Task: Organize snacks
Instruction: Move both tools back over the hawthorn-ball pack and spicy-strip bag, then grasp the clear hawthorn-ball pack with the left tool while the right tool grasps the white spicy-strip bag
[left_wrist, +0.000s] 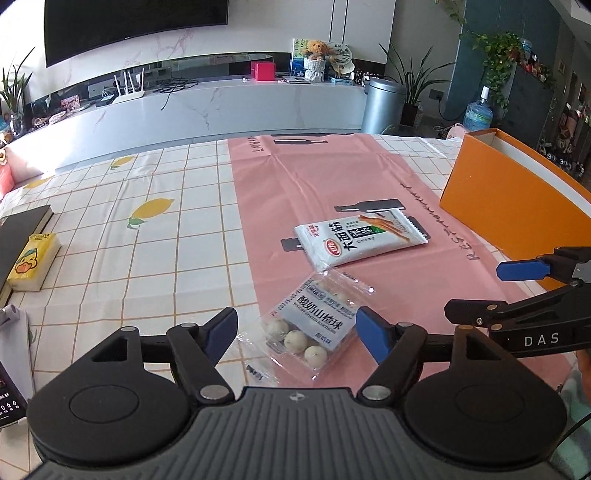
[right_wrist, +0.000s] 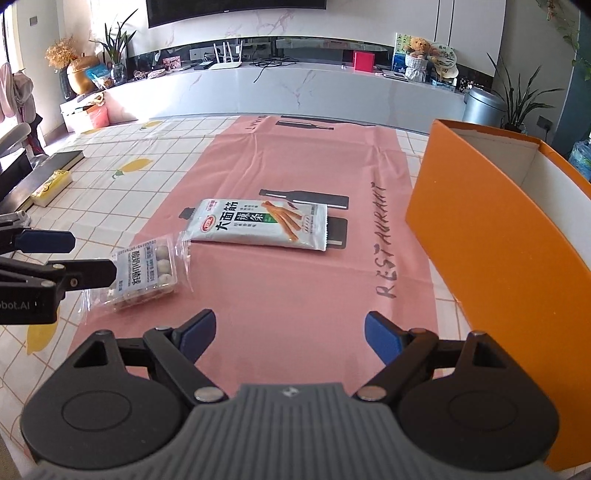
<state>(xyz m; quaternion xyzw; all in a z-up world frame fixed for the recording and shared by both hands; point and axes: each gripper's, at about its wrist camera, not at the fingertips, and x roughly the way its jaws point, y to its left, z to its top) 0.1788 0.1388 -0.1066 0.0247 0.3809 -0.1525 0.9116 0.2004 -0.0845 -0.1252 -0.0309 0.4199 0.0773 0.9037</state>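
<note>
Clear packet (left_wrist: 308, 328): it is lying flat at the near edge of the pink mat (left_wrist: 332, 184), partly over the checked cloth, and it is showing white round snacks under a pale label.
Position of the clear packet: it is sitting between the two blue pads of the left gripper (left_wrist: 297, 332); the pads are not pressing on it.
White packet (right_wrist: 264, 229): it is lying flat in the middle of the pink mat, just beyond the clear packet and apart from it.
Orange box (right_wrist: 491, 236): it is standing open on the right side of the table, beside the mat; the white inside wall is showing, and I cannot tell what is in it.
Left gripper: its fingers are standing wide apart and holding nothing.
Right gripper (right_wrist: 290, 334): its fingers are also spread wide, hanging over bare pink mat with nothing between them.
Checked cloth (left_wrist: 147, 240): it is covering the table, with yellow lemon prints.
Yellow tissue pack (left_wrist: 33, 264): it is resting at the far left edge, well apart from the snacks.
</note>
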